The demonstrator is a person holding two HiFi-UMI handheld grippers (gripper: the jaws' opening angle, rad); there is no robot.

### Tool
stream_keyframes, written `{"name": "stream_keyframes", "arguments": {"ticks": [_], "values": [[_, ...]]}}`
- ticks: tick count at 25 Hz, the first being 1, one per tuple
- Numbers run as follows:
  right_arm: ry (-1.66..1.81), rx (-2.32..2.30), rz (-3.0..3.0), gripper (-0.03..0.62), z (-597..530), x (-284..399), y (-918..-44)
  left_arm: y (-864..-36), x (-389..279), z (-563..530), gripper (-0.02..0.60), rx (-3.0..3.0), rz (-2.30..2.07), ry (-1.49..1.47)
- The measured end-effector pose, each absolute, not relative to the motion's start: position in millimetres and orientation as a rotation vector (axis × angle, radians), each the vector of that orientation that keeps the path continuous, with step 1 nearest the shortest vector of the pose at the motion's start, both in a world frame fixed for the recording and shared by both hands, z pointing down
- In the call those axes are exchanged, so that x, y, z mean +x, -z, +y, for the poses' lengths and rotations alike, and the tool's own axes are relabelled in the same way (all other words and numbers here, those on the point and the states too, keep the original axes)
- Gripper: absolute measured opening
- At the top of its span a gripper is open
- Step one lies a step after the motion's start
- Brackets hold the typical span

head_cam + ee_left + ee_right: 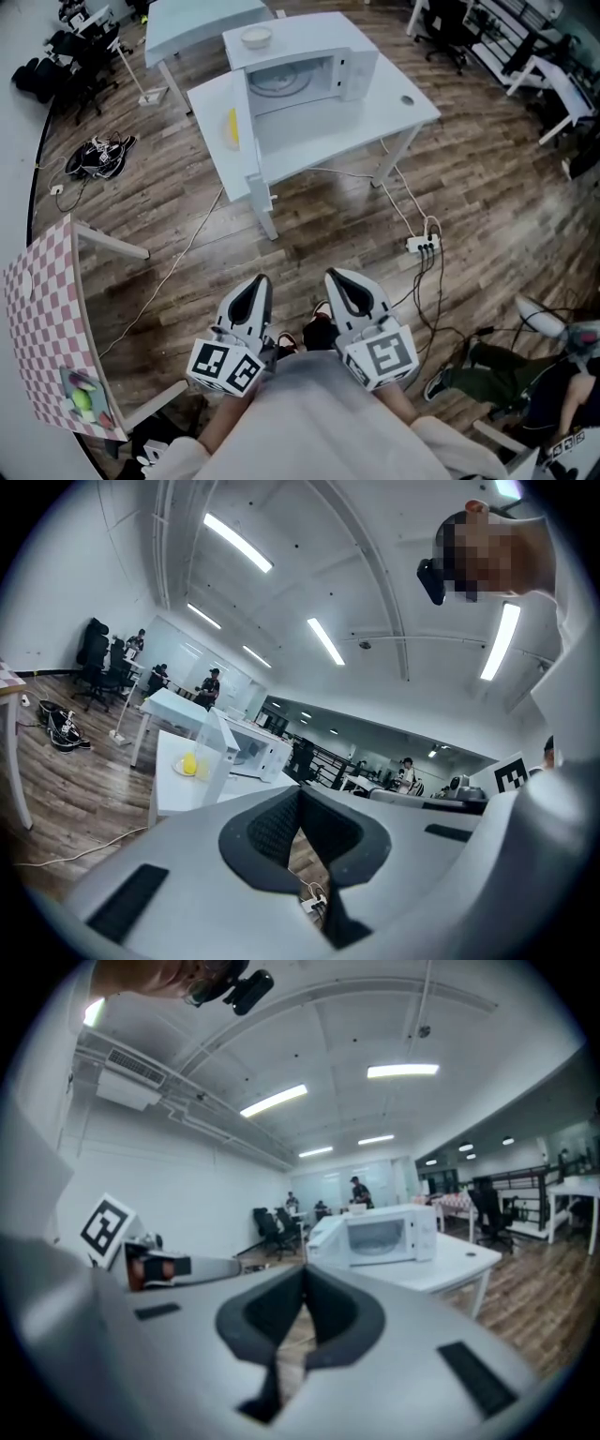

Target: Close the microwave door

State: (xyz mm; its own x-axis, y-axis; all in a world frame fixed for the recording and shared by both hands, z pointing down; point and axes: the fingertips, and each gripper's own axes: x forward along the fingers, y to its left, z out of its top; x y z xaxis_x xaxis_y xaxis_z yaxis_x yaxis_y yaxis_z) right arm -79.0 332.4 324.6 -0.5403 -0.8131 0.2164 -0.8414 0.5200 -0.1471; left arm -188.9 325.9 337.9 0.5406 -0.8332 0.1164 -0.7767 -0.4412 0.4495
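A: How far along are we with the microwave (305, 66)?

B: We judge that nothing is done yet. It sits on the white desk (403, 105), and its door (228, 141) is swung wide to the left with the edge pointing our way. The cavity is open and the glass turntable (275, 82) shows inside.

A: Is anything in the way of the swing?

B: Not that we can see. A small bowl (256, 37) rests on top of the oven, clear of the door. Something yellow (232, 127) shows at the door panel. We cannot tell whether it is on the door or lies on the desk behind the glass.

A: Where are our grippers?

B: Both are well apart from the desk and held close to our body, over the wooden floor. The left gripper (260, 280) has its jaws together with nothing between them, and so does the right gripper (332, 276). Each gripper's own view shows the tips meeting, with only floor behind them.

A: So what is left?

B: All of it, in our judgement. We have to walk up to the desk, get a gripper behind the door's outer face and push it round until it sits flush. A cable and a power strip (422, 246) lie on the floor to the right of our path, so we should step with care.
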Motion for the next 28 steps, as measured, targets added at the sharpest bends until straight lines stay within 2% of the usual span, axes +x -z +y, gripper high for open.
{"name": "stream_keyframes", "arguments": {"ticks": [18,28], "values": [[-0.439,1.244,-2.738,0.017,300.0,-49.3,-344.8,-347.4,-147.2,282.1,0.017,2.288,-1.383,0.108],[-0.450,1.197,-2.755,0.017,288.4,-50.5,-352.1,-356.4,-154.7,263.4,0.017,2.261,-1.398,0.103]]}}
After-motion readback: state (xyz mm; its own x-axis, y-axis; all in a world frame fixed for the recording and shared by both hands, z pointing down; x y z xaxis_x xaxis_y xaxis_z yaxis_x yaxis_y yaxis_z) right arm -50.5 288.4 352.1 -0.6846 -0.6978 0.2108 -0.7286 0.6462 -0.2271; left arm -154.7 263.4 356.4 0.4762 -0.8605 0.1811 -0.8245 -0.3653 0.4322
